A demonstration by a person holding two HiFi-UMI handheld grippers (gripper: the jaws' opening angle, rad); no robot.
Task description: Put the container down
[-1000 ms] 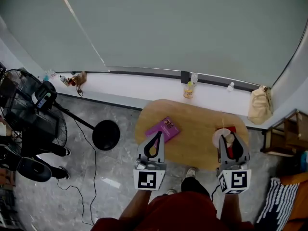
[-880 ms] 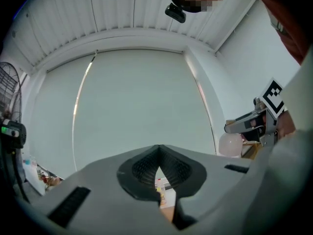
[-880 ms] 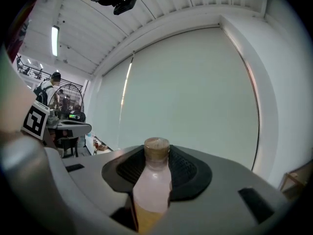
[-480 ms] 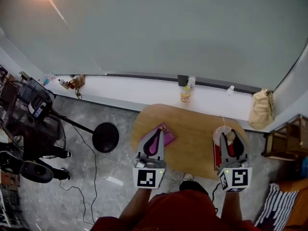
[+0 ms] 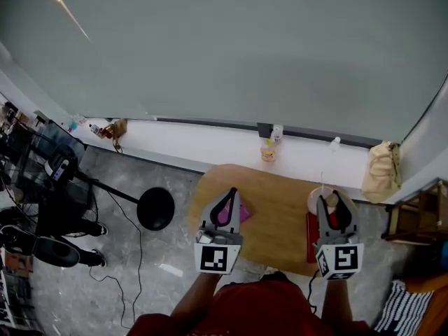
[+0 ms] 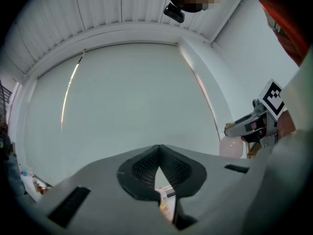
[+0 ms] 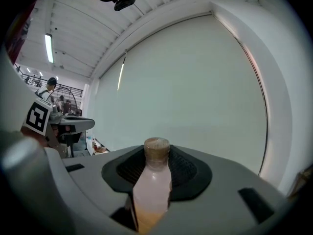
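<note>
container (image 7: 152, 190), a pale bottle with a brown cap, is gripped upright between the fingers (image 7: 190, 173) of the right gripper (image 7: 156, 154) and is held over the near right part of the wooden counter (image 5: 280, 198). it has not yet been set down, so lowering and release are judged to be left. the left gripper (image 6: 159, 148) is seen with its fingers closed tip to tip on nothing. a red flat thing (image 5: 310, 240) and a pale round thing (image 5: 319, 199) lie beneath the right gripper and may crowd the landing spot. a purple packet (image 5: 243, 213) lies further left, well apart.
</note>
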